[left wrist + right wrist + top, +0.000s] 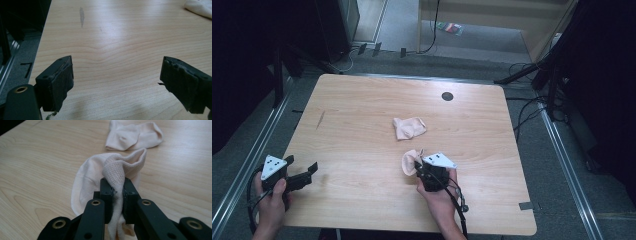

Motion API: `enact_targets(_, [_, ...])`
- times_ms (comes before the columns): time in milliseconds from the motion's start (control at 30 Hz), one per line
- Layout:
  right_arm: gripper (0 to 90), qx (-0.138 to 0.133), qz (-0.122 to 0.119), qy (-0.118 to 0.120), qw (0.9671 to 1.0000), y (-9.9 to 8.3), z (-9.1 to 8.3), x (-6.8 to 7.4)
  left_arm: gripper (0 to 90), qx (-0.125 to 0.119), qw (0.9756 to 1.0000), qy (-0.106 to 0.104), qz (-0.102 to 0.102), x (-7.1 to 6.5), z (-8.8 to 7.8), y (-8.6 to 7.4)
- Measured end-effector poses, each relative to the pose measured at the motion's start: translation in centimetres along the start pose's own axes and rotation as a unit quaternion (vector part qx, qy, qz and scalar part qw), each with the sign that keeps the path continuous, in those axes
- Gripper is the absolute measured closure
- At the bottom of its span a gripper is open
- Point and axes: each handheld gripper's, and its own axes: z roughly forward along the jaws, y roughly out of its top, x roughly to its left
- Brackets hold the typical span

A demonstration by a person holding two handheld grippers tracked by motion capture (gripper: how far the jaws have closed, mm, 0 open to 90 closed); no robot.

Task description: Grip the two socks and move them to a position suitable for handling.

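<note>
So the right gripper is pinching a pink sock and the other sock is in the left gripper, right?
Not quite. The right gripper does pinch a sock, but the left gripper is open and empty, as the left gripper view shows. The other sock lies on the table.

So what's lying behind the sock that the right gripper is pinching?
Behind the held sock in the right gripper a second sock lies crumpled on the table, apart from it. The table under the held sock's folds is covered.

Left gripper (117, 82) jaws wide apart over bare wooden table (120, 45)
</note>
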Motion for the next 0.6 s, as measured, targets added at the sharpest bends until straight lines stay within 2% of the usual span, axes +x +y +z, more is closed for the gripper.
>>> enact_targets(67, [82.6, 0.004, 0.002, -0.004, 1.0000, -0.3, 0.3, 0.4, 12.5, 0.001, 1.0000, 0.000, 0.001, -0.1, 0.0, 0.0])
enact_targets(100, [77.3, 0.008, 0.001, -0.008, 0.9999, -0.7, 0.8, 0.9, 12.5, -0.001, 1.0000, 0.003, 0.005, -0.1, 0.0, 0.0])
enact_targets(133, [77.3, 0.008, 0.001, -0.008, 0.9999, -0.7, 0.8, 0.9, 12.5, -0.001, 1.0000, 0.003, 0.005, -0.1, 0.0, 0.0])
enact_targets(167, [57.0, 0.011, 0.003, 0.007, 0.9999, -1.0, 1.4, 1.3, 12.3, -0.005, 0.9999, 0.008, 0.011, -0.3, -0.1, 0.0])
enact_targets(200, [57.0, 0.011, 0.003, 0.007, 0.9999, -1.0, 1.4, 1.3, 12.2, -0.005, 0.9999, 0.008, 0.011, -0.3, -0.1, 0.0])
enact_targets(267, [43.9, 0.008, 0.006, 0.020, 0.9998, -1.0, 1.3, 1.6, 12.2, -0.005, 0.9997, 0.017, 0.019, -0.6, -0.2, 0.0])
enact_targets(333, [39.2, -0.008, 0.011, 0.022, 0.9997, -0.5, 0.6, 1.3, 12.2, -0.005, 0.9996, 0.017, 0.020, -0.7, -0.3, 0.2])
enact_targets(367, [38.9, -0.010, 0.018, 0.023, 0.9995, -0.2, 0.2, 1.1, 12.2, 0.000, 0.9999, 0.014, 0.002, -1.0, -0.4, 0.8])
enact_targets(433, [38.9, -0.014, 0.023, 0.023, 0.9994, 0.1, -0.1, 0.8, 12.2, -0.002, 0.9999, 0.016, -0.003, -1.5, -0.5, 1.2])
enact_targets(500, [39.9, -0.027, 0.032, 0.016, 0.9990, 0.7, -1.2, -0.2, 12.2, -0.004, 1.0000, 0.006, -0.001, -2.5, -0.6, 1.9])
enact_targets(567, [40.5, -0.028, 0.032, 0.016, 0.9990, 0.8, -1.3, -0.4, 12.2, -0.003, 1.0000, 0.001, 0.004, -3.0, -0.5, 2.1])
enact_targets(600, [43.3, -0.030, 0.033, 0.018, 0.9989, 1.0, -1.6, -0.8, 12.2, -0.004, 0.9999, -0.008, 0.008, -4.0, -0.4, 2.5])
